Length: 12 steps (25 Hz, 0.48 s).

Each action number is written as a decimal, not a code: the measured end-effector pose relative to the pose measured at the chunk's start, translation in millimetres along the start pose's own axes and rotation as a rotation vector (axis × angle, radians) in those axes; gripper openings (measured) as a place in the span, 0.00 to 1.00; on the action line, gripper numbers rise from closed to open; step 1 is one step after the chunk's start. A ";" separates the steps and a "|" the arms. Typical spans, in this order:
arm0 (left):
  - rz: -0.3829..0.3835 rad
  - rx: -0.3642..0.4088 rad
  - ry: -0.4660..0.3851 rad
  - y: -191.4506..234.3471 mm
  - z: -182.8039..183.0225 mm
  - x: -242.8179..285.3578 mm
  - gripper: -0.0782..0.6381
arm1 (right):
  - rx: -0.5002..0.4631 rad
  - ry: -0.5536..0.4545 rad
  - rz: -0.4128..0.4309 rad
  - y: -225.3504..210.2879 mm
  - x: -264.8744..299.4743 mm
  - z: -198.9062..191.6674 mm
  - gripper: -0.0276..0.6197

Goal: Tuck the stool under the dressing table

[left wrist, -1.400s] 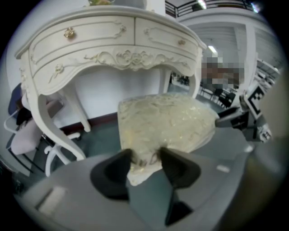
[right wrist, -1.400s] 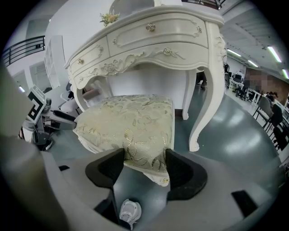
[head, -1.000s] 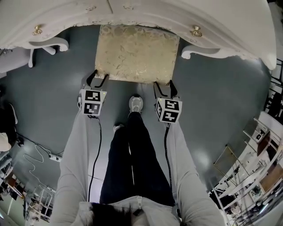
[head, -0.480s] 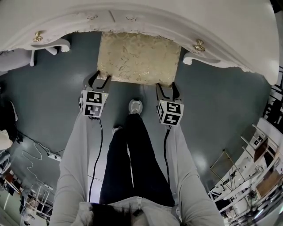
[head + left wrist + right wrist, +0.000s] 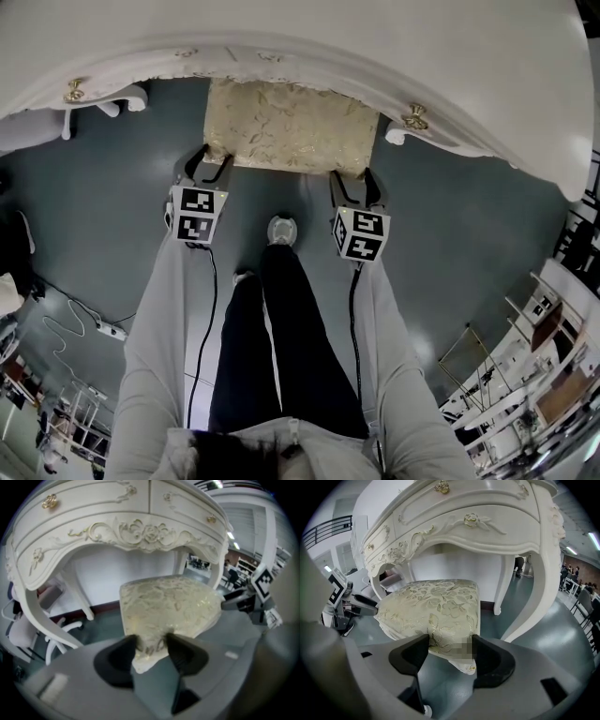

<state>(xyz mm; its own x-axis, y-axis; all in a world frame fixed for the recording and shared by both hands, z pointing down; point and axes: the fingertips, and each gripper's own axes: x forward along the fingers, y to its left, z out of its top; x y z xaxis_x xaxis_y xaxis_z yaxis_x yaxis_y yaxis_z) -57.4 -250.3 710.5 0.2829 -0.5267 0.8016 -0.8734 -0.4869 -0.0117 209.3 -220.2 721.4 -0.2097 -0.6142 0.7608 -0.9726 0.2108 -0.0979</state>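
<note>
Together, the left gripper (image 5: 208, 159) fingers (image 5: 119, 656) pinch the near-left corner of the stool (image 5: 291, 127) seat, and the right gripper (image 5: 353, 180) fingers (image 5: 492, 660) pinch its near-right corner. The stool sits partly under the dressing table (image 5: 394, 47).

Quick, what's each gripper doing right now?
Left gripper: closed on the stool, near left corner.
Right gripper: closed on the stool, near right corner.

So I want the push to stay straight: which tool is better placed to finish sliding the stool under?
Nearly even: left tool and right tool each clamp a near corner of the stool. Slight edge left, probably: the seat sits closer to the dressing table's right leg, leaving that side less room.
</note>
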 end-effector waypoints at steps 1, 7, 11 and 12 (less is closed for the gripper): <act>0.001 -0.002 0.002 1.3 3.3 1.1 0.42 | -0.004 -0.003 0.002 -1.4 2.2 4.4 0.50; 0.063 0.024 -0.011 19.7 33.7 11.1 0.41 | 0.006 -0.037 0.010 -6.0 15.3 36.7 0.50; 0.088 0.042 -0.013 34.6 58.3 18.6 0.38 | 0.022 -0.056 0.011 -7.6 25.1 61.3 0.50; 0.096 0.046 -0.014 36.9 63.4 20.3 0.37 | 0.025 -0.060 0.012 -8.3 27.2 65.8 0.50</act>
<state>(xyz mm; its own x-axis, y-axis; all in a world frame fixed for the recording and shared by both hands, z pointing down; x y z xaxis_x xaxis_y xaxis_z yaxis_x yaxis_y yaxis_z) -58.7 -323.1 688.4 0.2046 -0.5819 0.7871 -0.8779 -0.4648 -0.1154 205.1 -288.7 700.7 -0.2260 -0.6565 0.7197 -0.9721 0.1996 -0.1232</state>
